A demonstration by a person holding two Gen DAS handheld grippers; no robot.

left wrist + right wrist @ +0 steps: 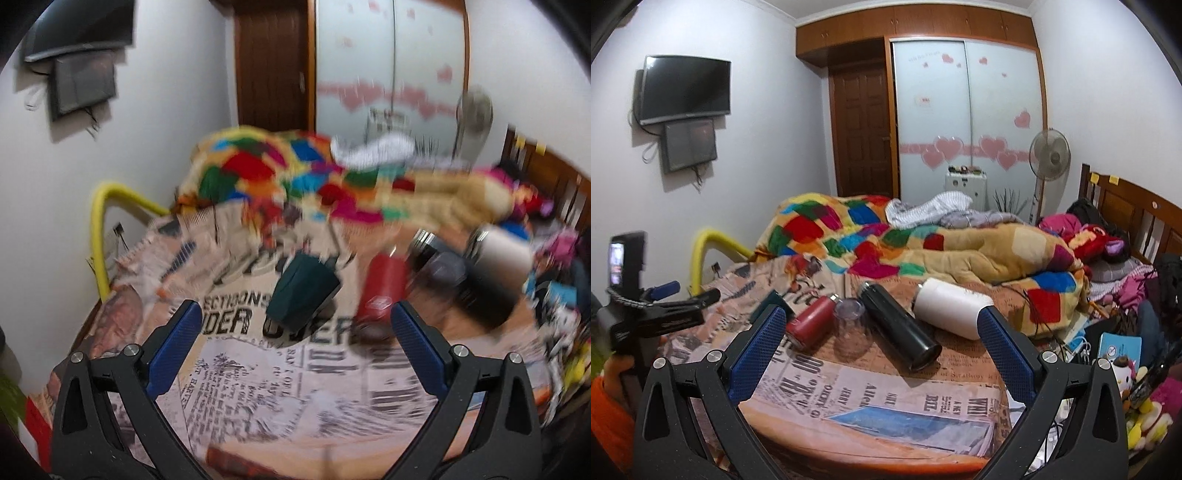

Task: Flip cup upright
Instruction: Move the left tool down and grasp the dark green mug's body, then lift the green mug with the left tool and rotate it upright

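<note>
Hiding behind right tool (881,321): green cup (772,300)

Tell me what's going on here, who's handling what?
Nothing is held yet. A person holds two grippers over a newspaper-print table. The left gripper and right gripper are both open and empty. Lying on their sides are a dark green cup, a red bottle, a clear plastic cup, a black flask and a white cylindrical tumbler. The left wrist view is blurred and faces the green cup.
</note>
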